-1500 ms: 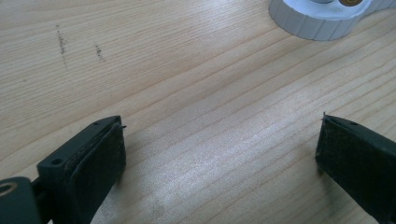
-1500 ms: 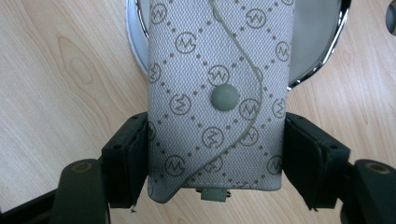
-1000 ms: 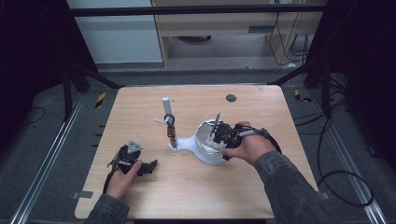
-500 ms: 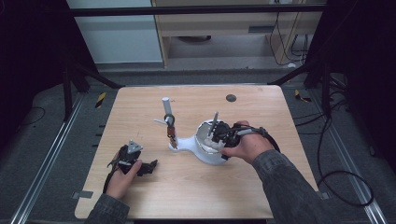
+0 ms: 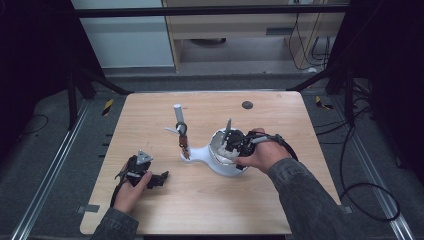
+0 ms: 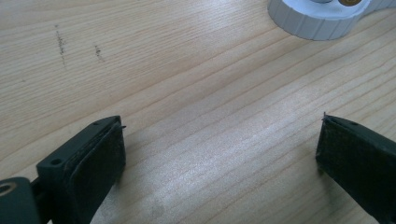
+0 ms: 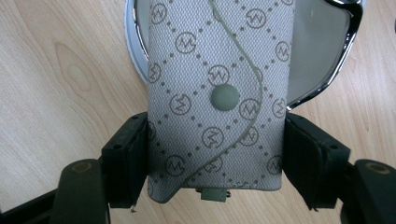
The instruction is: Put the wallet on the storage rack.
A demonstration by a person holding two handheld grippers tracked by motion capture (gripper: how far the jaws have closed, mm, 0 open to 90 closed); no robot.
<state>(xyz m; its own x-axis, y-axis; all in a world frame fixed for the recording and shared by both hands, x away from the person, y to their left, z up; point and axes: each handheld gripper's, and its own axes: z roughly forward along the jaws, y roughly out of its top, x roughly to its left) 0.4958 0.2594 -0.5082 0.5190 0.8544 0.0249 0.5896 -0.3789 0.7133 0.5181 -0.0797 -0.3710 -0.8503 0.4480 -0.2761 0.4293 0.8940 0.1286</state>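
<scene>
From my seat, nearest to me is the left hand-held gripper [image 5: 161, 178], resting low on the pale wooden counter [image 5: 280, 200] with its jaws spread wide and nothing between them but bare wood grain. Further in, the right hand-held gripper [image 7: 215, 154] is pinching a grey woven fabric key pouch with a round snap button and printed monogram circles [image 7: 217, 93], the pads pressed on its two long edges. The pouch hangs just over the round white stand with a chrome-rimmed dish [image 5: 222, 159], which sits mid-counter; whether its far end touches the dish I cannot quite tell. I judge the pouch light and soft, likely to buckle if squeezed hard, with a slightly grippy weave, so the side edges below the snap are the right place to hold it, clear of the flap. Something small and metal pokes out of its near end, so I would keep it level. Beyond the dish, a thin white upright post with a dark clip on it [image 5: 180, 125] rises from the stand's arm
</scene>
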